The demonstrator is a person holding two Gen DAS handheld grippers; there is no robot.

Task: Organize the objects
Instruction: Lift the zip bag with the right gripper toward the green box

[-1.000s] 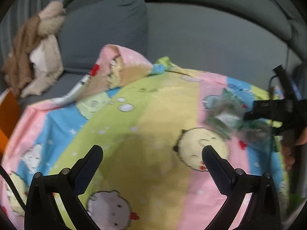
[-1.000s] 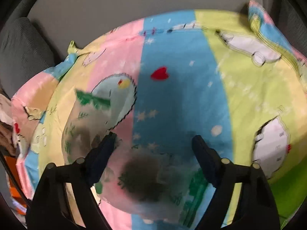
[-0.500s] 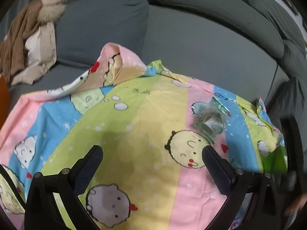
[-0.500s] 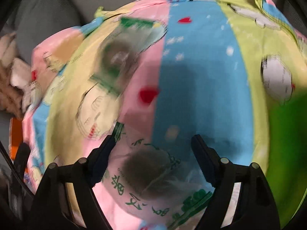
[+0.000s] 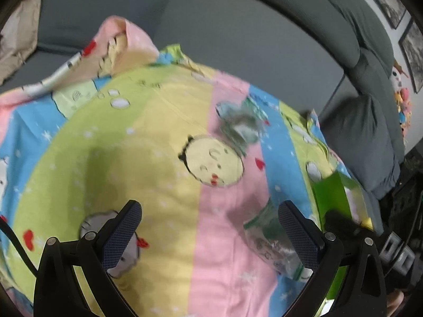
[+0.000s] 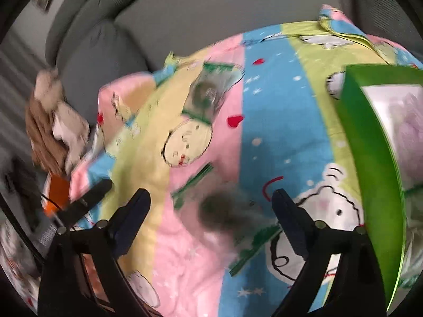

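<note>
Two clear packets printed in green, each with a dark lump inside, are laid on the striped cartoon blanket (image 6: 267, 111): the far packet (image 6: 208, 92) and the near packet (image 6: 232, 219). The near one is framed, ungripped, by the right gripper (image 6: 211, 208), whose jaws have just been opening. The left gripper (image 5: 208, 227) is spread wide, empty.

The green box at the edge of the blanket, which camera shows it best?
The right wrist view. There the green box fills the right side, showing its side and a pale panel on top. In the left wrist view the box is only a small, blurred green patch at the blanket's far right edge.
</note>
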